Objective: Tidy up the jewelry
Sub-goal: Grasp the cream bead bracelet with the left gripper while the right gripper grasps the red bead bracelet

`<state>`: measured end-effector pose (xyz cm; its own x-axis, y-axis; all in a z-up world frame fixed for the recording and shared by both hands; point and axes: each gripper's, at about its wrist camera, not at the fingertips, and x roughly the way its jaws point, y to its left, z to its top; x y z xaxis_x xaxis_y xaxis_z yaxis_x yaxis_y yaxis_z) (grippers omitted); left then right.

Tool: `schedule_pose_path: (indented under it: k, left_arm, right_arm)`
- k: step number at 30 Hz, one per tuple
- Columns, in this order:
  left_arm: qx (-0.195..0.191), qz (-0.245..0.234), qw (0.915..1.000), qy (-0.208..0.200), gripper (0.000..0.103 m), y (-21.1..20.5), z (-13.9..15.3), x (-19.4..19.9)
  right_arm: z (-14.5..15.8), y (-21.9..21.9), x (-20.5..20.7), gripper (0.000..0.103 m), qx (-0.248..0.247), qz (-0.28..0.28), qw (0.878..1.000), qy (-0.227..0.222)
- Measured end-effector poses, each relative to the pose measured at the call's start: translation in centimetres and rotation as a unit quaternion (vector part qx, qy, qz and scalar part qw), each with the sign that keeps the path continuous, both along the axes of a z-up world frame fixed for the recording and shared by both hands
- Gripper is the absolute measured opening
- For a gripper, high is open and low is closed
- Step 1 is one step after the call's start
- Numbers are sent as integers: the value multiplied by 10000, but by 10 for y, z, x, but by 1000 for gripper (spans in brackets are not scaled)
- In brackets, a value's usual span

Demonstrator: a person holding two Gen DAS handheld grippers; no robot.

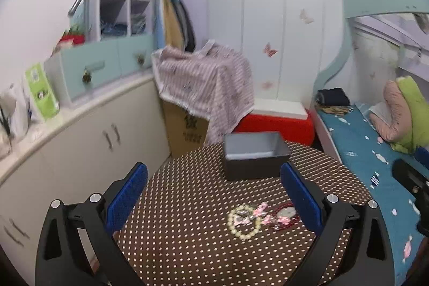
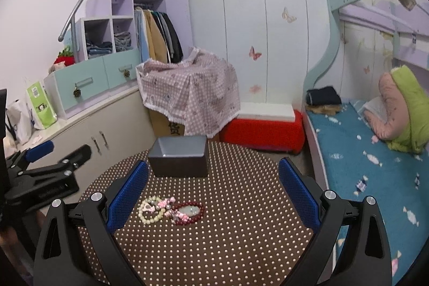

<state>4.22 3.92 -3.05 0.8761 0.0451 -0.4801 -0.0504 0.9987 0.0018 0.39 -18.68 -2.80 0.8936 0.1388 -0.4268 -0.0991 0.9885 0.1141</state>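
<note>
In the left wrist view we see the left gripper (image 1: 214, 199) filling the lower part of the frame, its two blue fingers (image 1: 126, 201) spread wide apart with nothing between them. It hangs above a round table (image 1: 187, 245) covered in a brown cloth with pale dots. A small heap of jewelry (image 1: 262, 217) lies on the cloth in the lower right of the frame, close to the inner side of the right-hand finger: a ring of pale beads (image 1: 242, 223), some pink pieces (image 1: 261, 212) and a dark red string with a pale pendant (image 1: 287, 215), all touching or overlapping. A dark gray box (image 1: 254, 158) stands open at the centre of the frame, at the far side of the table, well apart from the heap.

In the right wrist view we see the right gripper (image 2: 213, 196) likewise held wide open and holding nothing. The jewelry (image 2: 171, 211) lies left of centre, just beside the left-hand finger, with the pale beads (image 2: 150, 211) on the left and the dark red beads (image 2: 190, 212) on the right. The box (image 2: 179, 158) stands above it in the frame. The left gripper (image 2: 43, 165) shows at the left edge. A bed with a blue sheet (image 2: 362, 165) fills the right side.
</note>
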Motion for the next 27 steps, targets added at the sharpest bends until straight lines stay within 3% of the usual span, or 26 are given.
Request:
schedule_pose_path:
  k: [4,9,11,14,21,23,27]
  left_arm:
    - [-361,-78,9975,603,95,20,-32,20]
    - [-219,-86,9917,1264,94,22,-80,39]
    - [-230,-78,9875,1560,84,20,-99,49]
    - [-168,-91,9830,1827,83,17,-121,60]
    - [-95,-170,9756,2188,81,12,-147,79]
    - [-107,-164,9727,2312,67,11,-153,86]
    - [-47,-183,9721,2339,61,11,-157,87]
  right_arm:
    - [-19,0,18,94,50,112,9995,283]
    - [-53,6,44,94,-109,164,9970,747]
    - [-67,8,54,94,-166,201,9954,923]
    - [-85,9,68,94,-262,191,9930,1135]
    - [-117,6,93,94,-327,175,9883,1479]
    - [-125,6,100,94,-350,185,9871,1550]
    - [-134,8,107,94,-419,241,9853,1636]
